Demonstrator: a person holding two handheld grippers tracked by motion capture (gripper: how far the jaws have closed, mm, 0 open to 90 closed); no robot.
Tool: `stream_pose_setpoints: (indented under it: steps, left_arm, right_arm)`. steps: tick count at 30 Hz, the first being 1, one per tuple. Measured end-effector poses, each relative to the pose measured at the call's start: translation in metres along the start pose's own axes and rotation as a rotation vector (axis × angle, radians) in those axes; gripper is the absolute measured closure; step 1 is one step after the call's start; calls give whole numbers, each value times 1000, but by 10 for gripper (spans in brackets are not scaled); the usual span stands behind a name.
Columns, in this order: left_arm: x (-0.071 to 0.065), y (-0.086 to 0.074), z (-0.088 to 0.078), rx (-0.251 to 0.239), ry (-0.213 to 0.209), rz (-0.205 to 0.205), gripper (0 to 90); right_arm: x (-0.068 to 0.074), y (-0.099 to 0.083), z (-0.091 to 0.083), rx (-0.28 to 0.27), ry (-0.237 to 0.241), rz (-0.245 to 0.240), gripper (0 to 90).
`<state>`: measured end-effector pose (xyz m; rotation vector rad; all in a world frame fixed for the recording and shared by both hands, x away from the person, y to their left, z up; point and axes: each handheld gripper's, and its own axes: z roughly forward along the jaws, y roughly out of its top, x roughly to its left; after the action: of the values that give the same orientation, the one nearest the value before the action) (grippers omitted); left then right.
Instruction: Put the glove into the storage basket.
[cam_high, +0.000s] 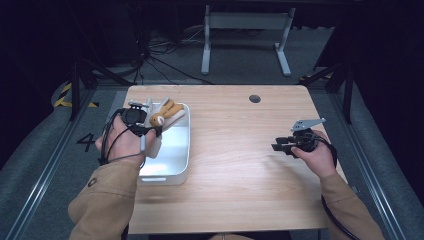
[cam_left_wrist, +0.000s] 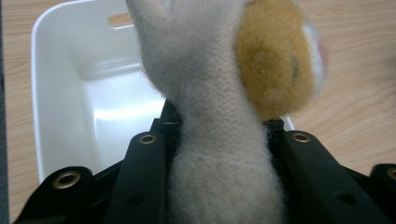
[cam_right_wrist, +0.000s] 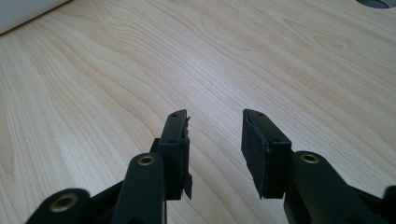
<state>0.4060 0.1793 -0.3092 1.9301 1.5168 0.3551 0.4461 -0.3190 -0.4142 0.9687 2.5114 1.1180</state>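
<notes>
Lighting: overhead, falling bright on the wooden table (cam_high: 240, 150); surrounding floor and room dark. Glare: soft white sheen inside the white tub (cam_left_wrist: 70, 116). Shadows: faint, short, beneath the black jaws in the right gripper view. Focus: plush toy (cam_left_wrist: 219, 116) close and slightly soft; high view low in detail. Edges: mild distortion.

plush toy (cam_left_wrist: 219, 140): fuzzy cloth | tub (cam_left_wrist: 60, 93): glossy, probably plastic | table (cam_right_wrist: 116, 70): matt wood

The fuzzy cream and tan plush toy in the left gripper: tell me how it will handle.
The fuzzy cream and tan plush toy probably squashes: the left gripper pinches its body narrow. Likely floppy and light, its ears splaying unsupported over the white plastic bin.
</notes>
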Motion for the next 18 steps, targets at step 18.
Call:
stream_pose_setpoints:
  steps: [18]
  left_arm:
    - [12, -3, 25, 10, 39, -164, 654]
  right_arm:
    - [-2, -3, -1, 0, -3, 10, 618]
